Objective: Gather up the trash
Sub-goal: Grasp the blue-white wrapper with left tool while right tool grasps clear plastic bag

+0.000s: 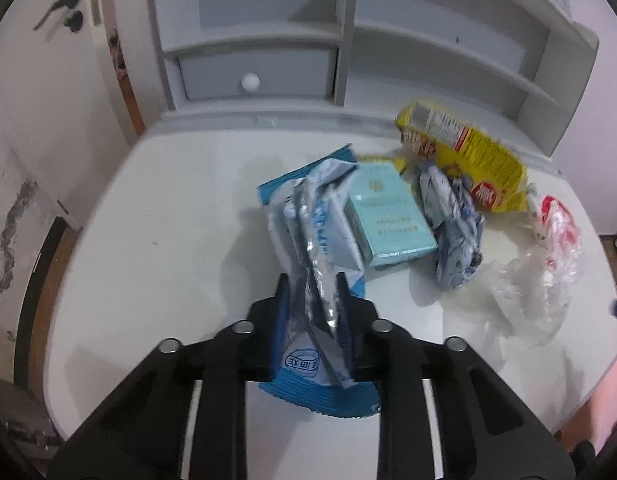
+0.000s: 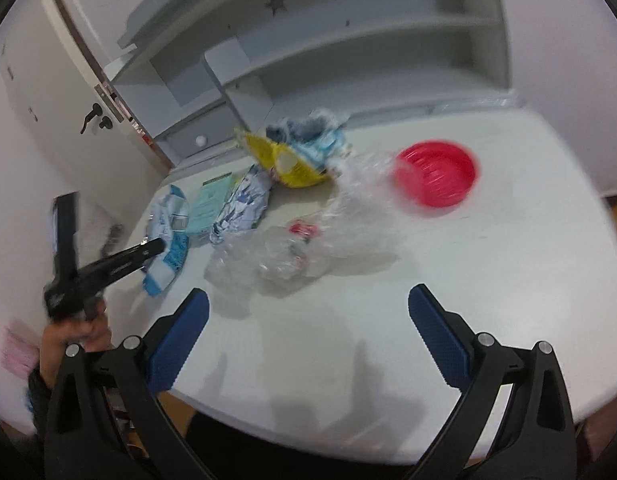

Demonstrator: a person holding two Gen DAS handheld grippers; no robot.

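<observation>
left claw (image 1: 312, 292) clamped on a crumpled blue and white foil wrapper (image 1: 308, 216) at the near left of the white worktop (image 1: 148, 240), teal cardboard box (image 1: 388, 216) touching its right, yellow snack bag (image 1: 464, 152) farther right, right claw (image 2: 308, 312) spread wide, clear plastic bag (image 2: 276, 252) beyond it, red plastic bowl (image 2: 436, 178) far right

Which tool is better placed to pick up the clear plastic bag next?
Right. The right tool is open and empty, with the clear plastic bag just ahead of it. The left tool is already shut on the blue-and-white wrapper.
</observation>
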